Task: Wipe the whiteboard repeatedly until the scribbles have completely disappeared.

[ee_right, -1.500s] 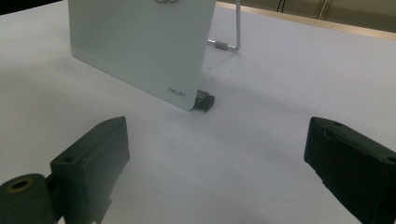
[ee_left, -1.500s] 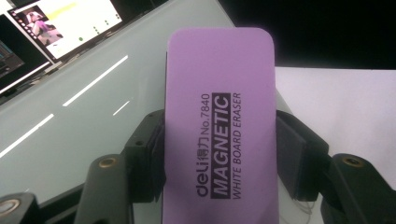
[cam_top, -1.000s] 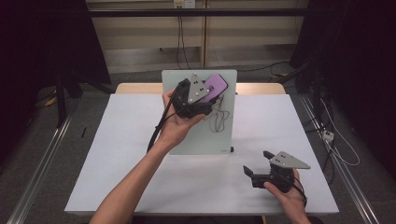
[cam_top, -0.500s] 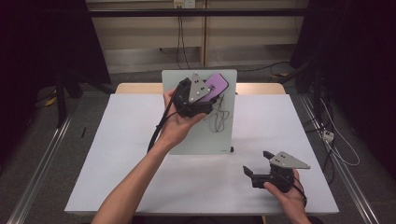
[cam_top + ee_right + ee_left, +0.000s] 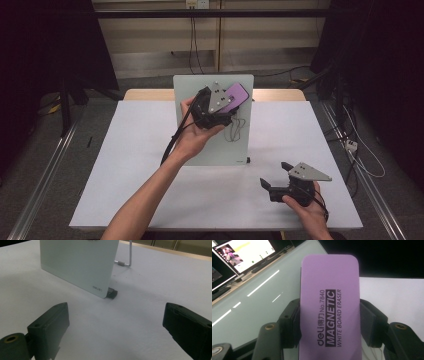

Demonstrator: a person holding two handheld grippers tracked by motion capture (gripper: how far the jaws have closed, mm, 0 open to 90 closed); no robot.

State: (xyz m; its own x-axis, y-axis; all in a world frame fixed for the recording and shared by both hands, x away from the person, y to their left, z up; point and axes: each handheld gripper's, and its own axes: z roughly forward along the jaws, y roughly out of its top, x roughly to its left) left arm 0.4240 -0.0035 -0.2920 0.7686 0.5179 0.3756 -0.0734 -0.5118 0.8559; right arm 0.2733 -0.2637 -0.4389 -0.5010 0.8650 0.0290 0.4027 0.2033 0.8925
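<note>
A small glass whiteboard [image 5: 212, 140] stands tilted on its stand at the table's middle back, with dark scribbles [image 5: 236, 127] on its right part. My left gripper [image 5: 226, 106] is held up against the board's upper area, shut on a purple magnetic whiteboard eraser [image 5: 236, 96] [image 5: 329, 307]; both black pads [image 5: 368, 322] press its long sides. The eraser's printed face points at the camera. My right gripper [image 5: 274, 181] rests low near the table's front right, open, with bare table between its jaws [image 5: 115, 330]. The board's lower corner [image 5: 100, 288] is ahead of it.
The white table [image 5: 125, 165] spreads wide left of the board. The board's metal stand leg [image 5: 127, 257] and a black foot [image 5: 112, 293] sit behind its corner. Cables and a power strip [image 5: 350, 146] lie on the floor to the right.
</note>
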